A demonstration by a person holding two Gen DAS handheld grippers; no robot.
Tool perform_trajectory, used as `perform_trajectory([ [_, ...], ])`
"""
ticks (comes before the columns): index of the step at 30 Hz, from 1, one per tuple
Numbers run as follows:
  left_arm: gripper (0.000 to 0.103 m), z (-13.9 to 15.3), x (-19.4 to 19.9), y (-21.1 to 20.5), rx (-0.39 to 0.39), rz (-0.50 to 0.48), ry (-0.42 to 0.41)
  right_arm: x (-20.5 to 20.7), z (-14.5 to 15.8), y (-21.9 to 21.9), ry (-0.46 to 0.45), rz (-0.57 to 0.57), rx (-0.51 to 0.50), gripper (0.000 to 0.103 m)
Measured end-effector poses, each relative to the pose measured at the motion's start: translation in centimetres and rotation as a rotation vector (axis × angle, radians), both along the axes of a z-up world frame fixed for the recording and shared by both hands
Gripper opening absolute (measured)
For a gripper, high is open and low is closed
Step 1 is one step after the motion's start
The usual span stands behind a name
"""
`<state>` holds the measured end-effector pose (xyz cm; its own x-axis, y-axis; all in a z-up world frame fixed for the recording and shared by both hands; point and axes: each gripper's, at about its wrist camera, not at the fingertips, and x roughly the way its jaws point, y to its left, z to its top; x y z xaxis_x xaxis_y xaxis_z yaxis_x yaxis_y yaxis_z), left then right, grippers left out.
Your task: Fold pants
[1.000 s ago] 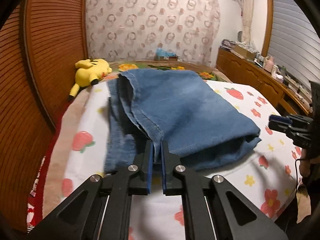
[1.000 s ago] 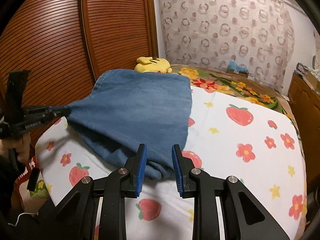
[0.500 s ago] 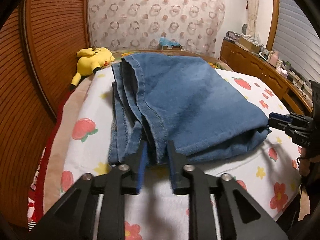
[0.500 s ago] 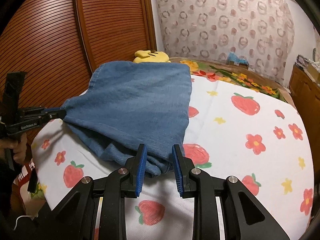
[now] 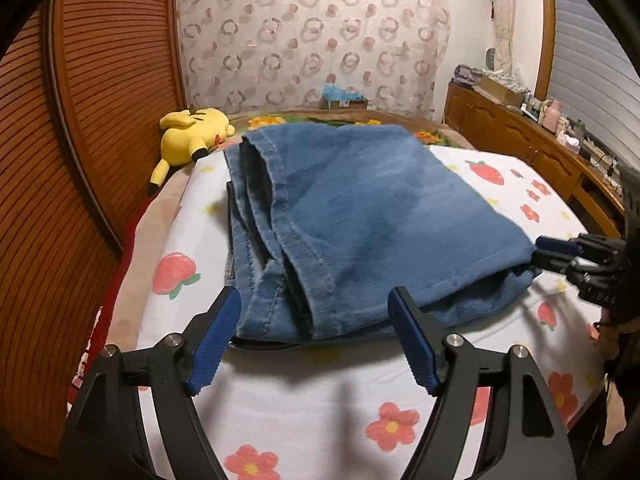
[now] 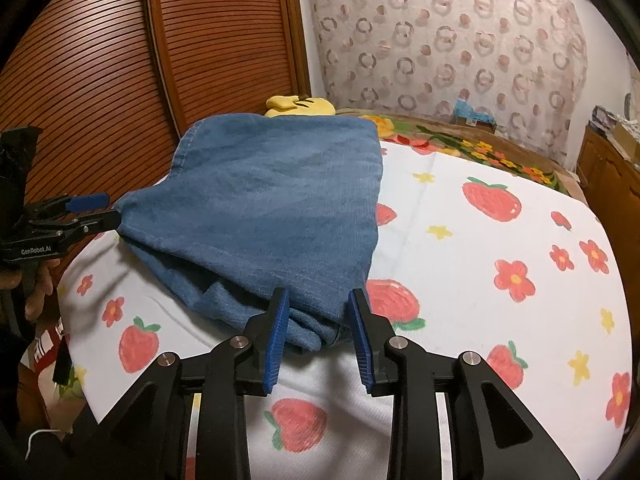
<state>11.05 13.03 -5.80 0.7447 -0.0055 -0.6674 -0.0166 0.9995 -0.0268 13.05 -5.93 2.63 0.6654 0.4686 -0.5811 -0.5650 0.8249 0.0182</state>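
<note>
Blue denim pants (image 5: 360, 216) lie folded in layers on the bed, also in the right wrist view (image 6: 272, 208). My left gripper (image 5: 316, 328) is open wide, its blue pads either side of the near left corner of the fold, off the cloth. My right gripper (image 6: 318, 330) is open, its pads straddling the near right corner. Each gripper shows in the other's view: the right one (image 5: 560, 252) at the fold's right corner, the left one (image 6: 88, 212) at its left corner.
The bed has a white sheet with strawberries and flowers (image 5: 320, 408). A yellow plush toy (image 5: 192, 132) lies at the far left by the wooden slatted wall (image 5: 80, 120). A wooden cabinet with clutter (image 5: 540, 136) runs along the right.
My left gripper was shut on the pants' corner a second ago; it has opened wide and let the cloth drop. The folded top layer has settled flatter on the bed. My right gripper stays open.
</note>
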Motion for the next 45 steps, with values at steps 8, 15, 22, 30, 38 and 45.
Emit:
perform_trajectory([
  [8, 0.077, 0.6, 1.0, -2.7, -0.017, -0.048, -0.027, 0.3, -0.6, 0.2, 0.016, -0.008, -0.022, 0.040],
  [15, 0.077, -1.1, 3.0, -5.3, 0.013, -0.101, 0.024, 1.0, -1.0, 0.4, 0.048, -0.033, -0.061, 0.044],
  [22, 0.077, -3.3, 3.5, -6.0, 0.063, -0.113, 0.064, 2.1, -1.4, 0.3, 0.098, -0.050, -0.049, 0.048],
  [30, 0.077, -3.4, 3.1, -5.5, 0.044, -0.120, 0.055, 3.5, -1.1, 0.1, 0.155, -0.035, 0.045, 0.028],
  [38, 0.077, -2.1, 2.1, -4.1, -0.017, -0.112, 0.039, 2.4, 3.2, 0.3, 0.038, 0.005, 0.158, 0.019],
  [45, 0.077, 0.1, -0.2, -0.3, -0.029, -0.043, -0.018, 1.9, 6.9, 4.5, -0.059, 0.087, 0.167, 0.018],
])
